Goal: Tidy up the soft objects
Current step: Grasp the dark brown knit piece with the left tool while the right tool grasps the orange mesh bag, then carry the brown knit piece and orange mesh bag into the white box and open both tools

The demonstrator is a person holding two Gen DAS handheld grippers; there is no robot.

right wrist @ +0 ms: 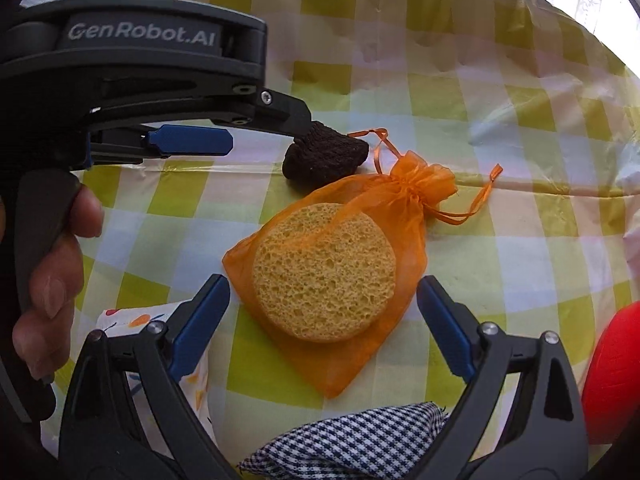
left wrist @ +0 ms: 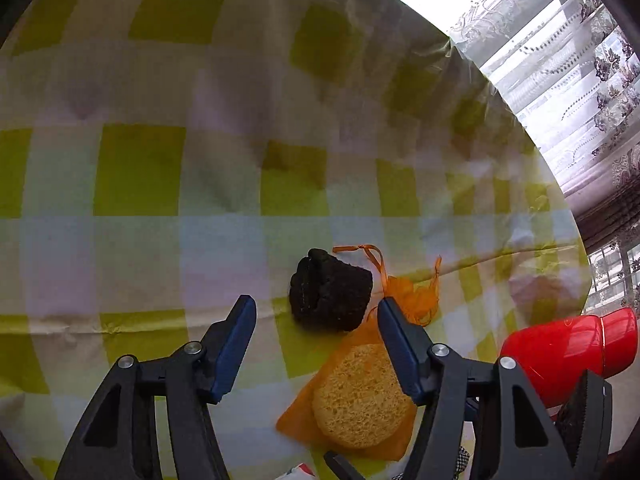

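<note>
An orange organza drawstring pouch (right wrist: 340, 264) lies flat on the yellow-and-white checked tablecloth (right wrist: 500, 240), its gathered neck and ribbon ties pointing away from the right wrist camera. A round yellow sponge (right wrist: 324, 272) sits at the pouch; the sheer fabric crosses its far edge, but whether the disc is fully inside or partly on top cannot be told. Just beyond the pouch's neck, touching or nearly touching the ribbon, rests a dark, rough-textured black sponge lump (right wrist: 326, 156). The right gripper (right wrist: 324, 300) hangs over the near end of the pouch with its blue-padded jaws wide apart, one on either side of the yellow sponge and pressing on nothing. The left gripper (left wrist: 316, 322) points down at the black lump, jaws apart and empty, the lump showing in the gap just past the tips; in the right wrist view one of its fingers overlaps the lump, though contact cannot be told. A hand (right wrist: 52, 264) grips its handle. Nearer than the pouch lie a navy gingham fabric piece (right wrist: 348, 440) and a white patterned cloth (right wrist: 196, 376). To the pouch's right stands a red plastic object (left wrist: 568, 352).
</note>
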